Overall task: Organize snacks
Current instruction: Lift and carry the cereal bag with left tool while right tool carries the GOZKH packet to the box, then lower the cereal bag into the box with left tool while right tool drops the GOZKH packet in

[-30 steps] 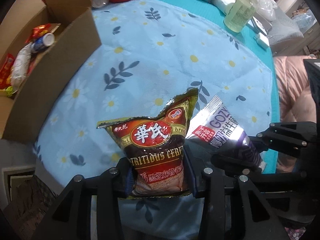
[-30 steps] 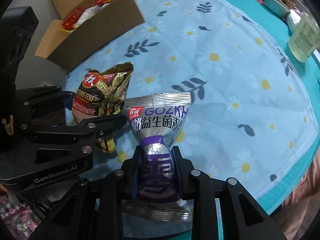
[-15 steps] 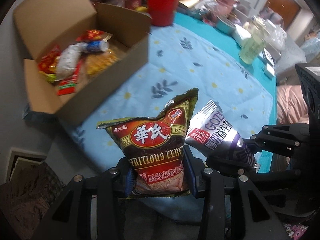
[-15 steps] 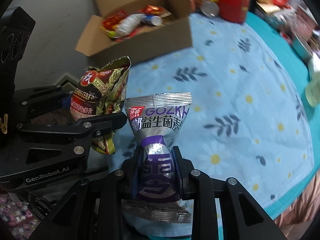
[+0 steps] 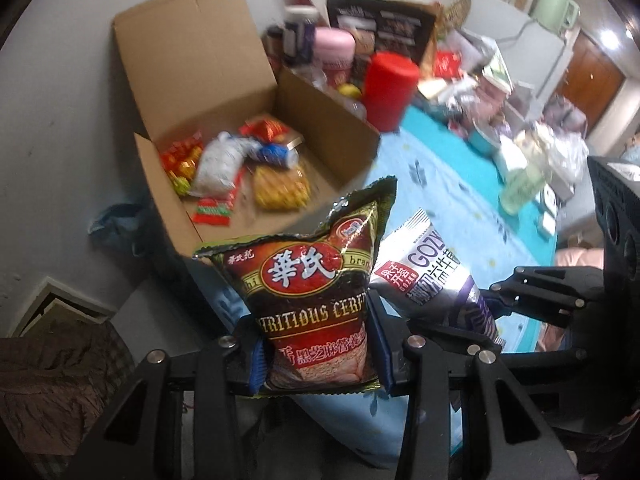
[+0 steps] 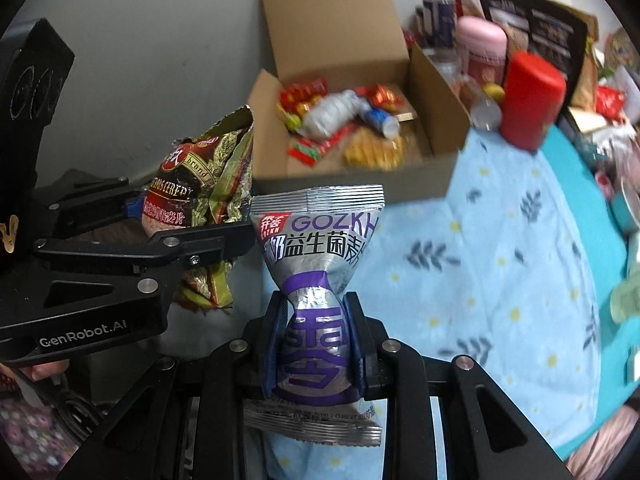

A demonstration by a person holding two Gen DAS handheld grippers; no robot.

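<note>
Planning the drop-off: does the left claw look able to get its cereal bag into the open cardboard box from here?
Probably yes. The left claw is shut on the cereal bag, the cardboard box is open-topped just ahead, and nothing stands between them. The snacks inside leave bare floor near the front wall.

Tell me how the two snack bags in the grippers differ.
The cereal bag is dark red with gold trim; the silver bag is shiny with purple print. The cereal bag is wider and stays fairly flat in the left gripper, while the silver bag is pinched into a narrow waist by the right gripper. Both are held upright, off the table.
</note>
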